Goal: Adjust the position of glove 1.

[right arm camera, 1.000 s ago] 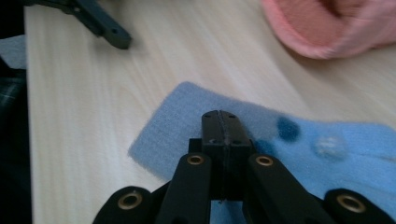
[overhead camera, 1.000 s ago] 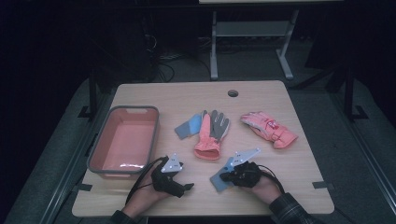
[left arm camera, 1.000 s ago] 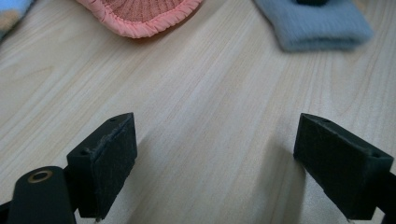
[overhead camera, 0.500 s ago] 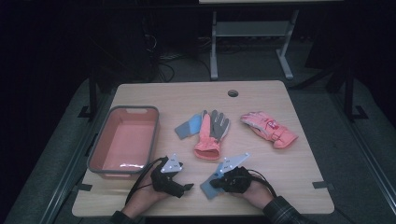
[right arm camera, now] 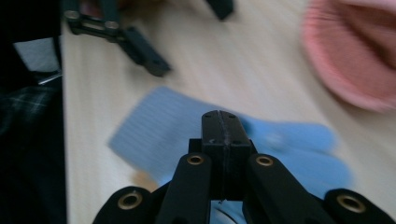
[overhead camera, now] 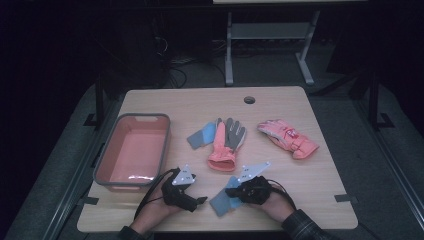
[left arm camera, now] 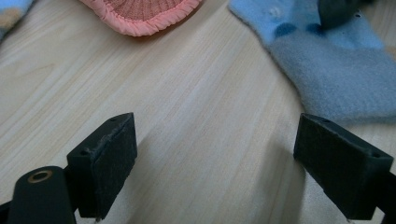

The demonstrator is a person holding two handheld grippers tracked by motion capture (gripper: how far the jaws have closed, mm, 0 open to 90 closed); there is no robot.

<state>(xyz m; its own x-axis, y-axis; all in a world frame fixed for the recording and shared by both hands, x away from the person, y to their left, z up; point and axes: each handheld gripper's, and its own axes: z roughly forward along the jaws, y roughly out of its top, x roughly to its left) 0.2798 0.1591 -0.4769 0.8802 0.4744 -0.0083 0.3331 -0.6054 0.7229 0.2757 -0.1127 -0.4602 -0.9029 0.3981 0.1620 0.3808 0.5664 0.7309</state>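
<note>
1. Right hand-held gripper [overhead camera: 233,192] clamped tight, jaws pressed together in the right gripper view, sitting over the blue glove [overhead camera: 223,201] near the front edge of the worktop [overhead camera: 280,100]. Looks like a pinch on the fabric, but can't tell how much cloth is really between the pads.
2. Left hand-held gripper [overhead camera: 201,201] spread wide, nothing between the jaws, just bare wood. Parked just beside that same blue glove [left arm camera: 322,70], not touching it.
3. Could go wrong: thin pinch on soft knit, so a lift might slip the glove straight out. Or only one layer caught, leaving the rest dangling and dragging across the worktop.
4. Also risky: the two grippers sit close, so a swing toward the pink bin [overhead camera: 165,131] on the left means crossing right over the left hand. Possible bump or cable snag.
5. High view gives the whole layout: bin at left, a second blue glove [overhead camera: 201,135] beside the orange-and-grey glove [overhead camera: 225,145] mid-worktop, pink glove [overhead camera: 287,138] well apart on the right.
6. Right gripper view [right arm camera: 224,122] gives the shut jaw line up close, though blurry. Left gripper view [left arm camera: 215,154] gives the gap to the glove edge and the orange cuff [left arm camera: 140,14] further off.
</note>
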